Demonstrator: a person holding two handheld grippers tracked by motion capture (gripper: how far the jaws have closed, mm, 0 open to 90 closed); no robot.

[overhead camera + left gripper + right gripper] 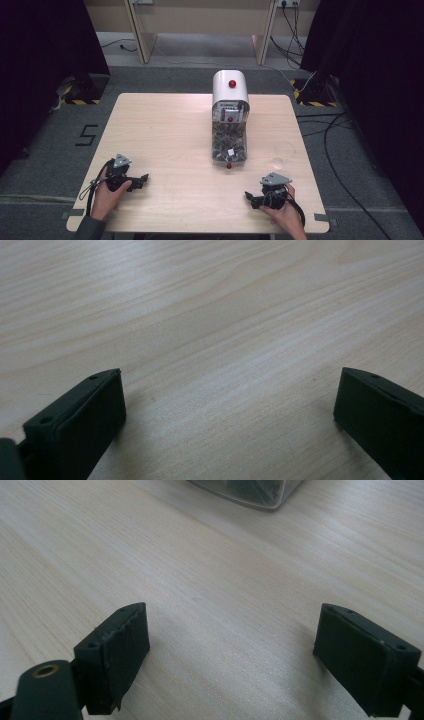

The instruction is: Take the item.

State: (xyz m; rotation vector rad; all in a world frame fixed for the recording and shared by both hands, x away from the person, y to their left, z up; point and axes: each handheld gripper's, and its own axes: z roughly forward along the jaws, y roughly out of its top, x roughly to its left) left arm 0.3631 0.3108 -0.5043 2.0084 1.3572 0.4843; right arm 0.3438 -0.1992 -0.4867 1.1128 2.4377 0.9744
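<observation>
A white-topped dispenser [230, 87] with a red knob stands right of the table's middle. Its clear bin [229, 142] holds dark small pieces, and a corner of that bin [250, 492] shows at the top of the right gripper view. My left gripper [143, 179] rests low at the front left, held by a hand, jaws pointing right. My right gripper [249, 197] rests at the front right, jaws pointing left. The left gripper [227, 385] is open over bare wood, and so is the right gripper [232, 625]. Nothing lies between either pair of jaws.
A clear plastic cup [283, 152] stands near the right edge of the wooden table [165, 130]. Cables [340, 165] run over the grey floor to the right. Dark curtains hang on both sides.
</observation>
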